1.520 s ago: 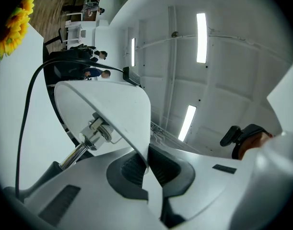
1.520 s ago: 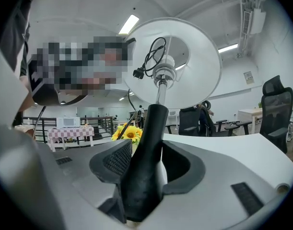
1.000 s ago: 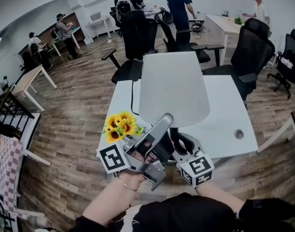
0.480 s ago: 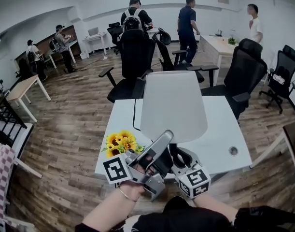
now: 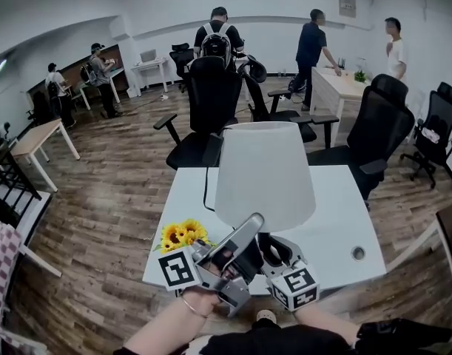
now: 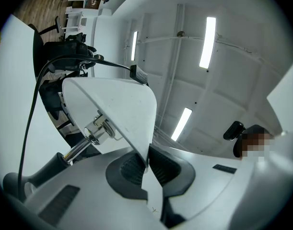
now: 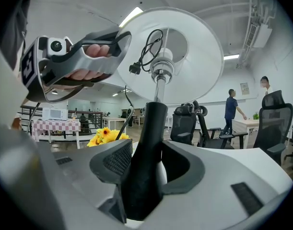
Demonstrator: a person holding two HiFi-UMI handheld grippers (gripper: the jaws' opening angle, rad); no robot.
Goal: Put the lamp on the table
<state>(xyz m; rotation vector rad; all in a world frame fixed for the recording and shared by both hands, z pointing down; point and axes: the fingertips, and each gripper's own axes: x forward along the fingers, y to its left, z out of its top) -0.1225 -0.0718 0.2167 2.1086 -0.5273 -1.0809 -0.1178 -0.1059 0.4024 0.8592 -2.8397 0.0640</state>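
Observation:
The lamp is off the table, carried between both grippers; its white shade (image 5: 264,174) hangs above the white table (image 5: 336,214). My left gripper (image 5: 251,224) points upward and is shut on the shade's lower rim (image 6: 145,145), the thin edge pinched between its black pads (image 6: 132,169). The chrome socket (image 6: 96,131) and the black cord (image 6: 33,99) show under the shade. My right gripper (image 5: 274,250) is shut on the lamp's black stem (image 7: 147,152), which rises to the shade (image 7: 189,56). The lamp's foot is hidden.
Yellow sunflowers (image 5: 182,236) lie at the table's near left corner. Black office chairs (image 5: 211,95) stand behind the table, another chair (image 5: 381,124) at the right. Several people stand at the back. A round cable hole (image 5: 357,253) sits at the table's near right.
Both grippers have carried the lamp a little up and forward toward the table, grips unchanged. The people at the back have walked to the right.

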